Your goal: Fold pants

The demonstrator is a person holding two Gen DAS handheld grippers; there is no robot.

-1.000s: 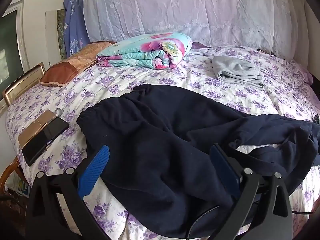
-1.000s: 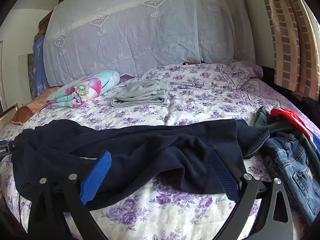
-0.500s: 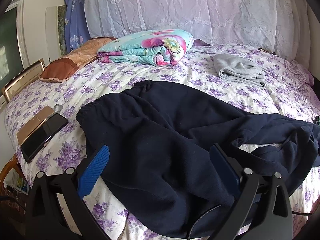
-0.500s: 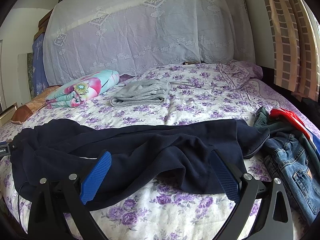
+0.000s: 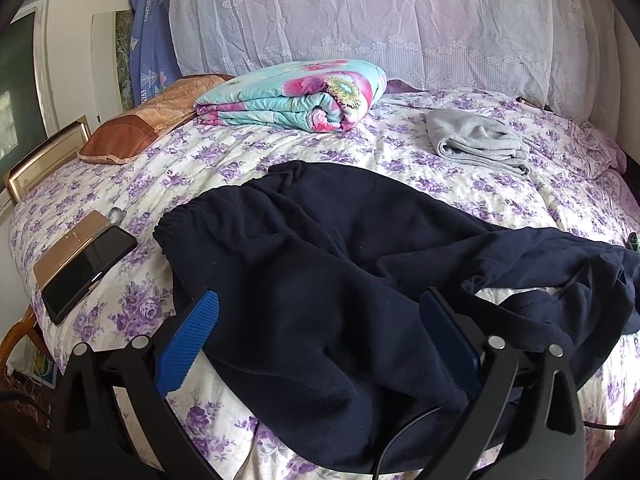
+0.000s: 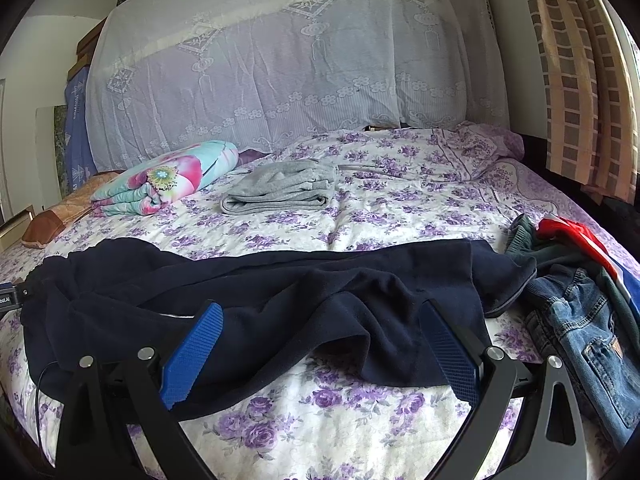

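Phones [image 5: 82, 262], 2 of them, lie at the bed's [image 5: 280, 152] left edge. Beside them the pants [image 5: 320, 272] sprawl unfolded across the near side, waistband left, legs running right toward jeans [image 6: 580, 332]. Left tool [image 5: 316, 340] and right tool [image 6: 320, 352] both hover spread wide over the pants, gripping nothing.

My dark pants [image 5: 320, 280] look like matt, fuzzy fleece on the printed cotton-like bedspread [image 5: 248, 160], while the phone [image 5: 88, 272] beside them seems glossy glass, perhaps plastic.
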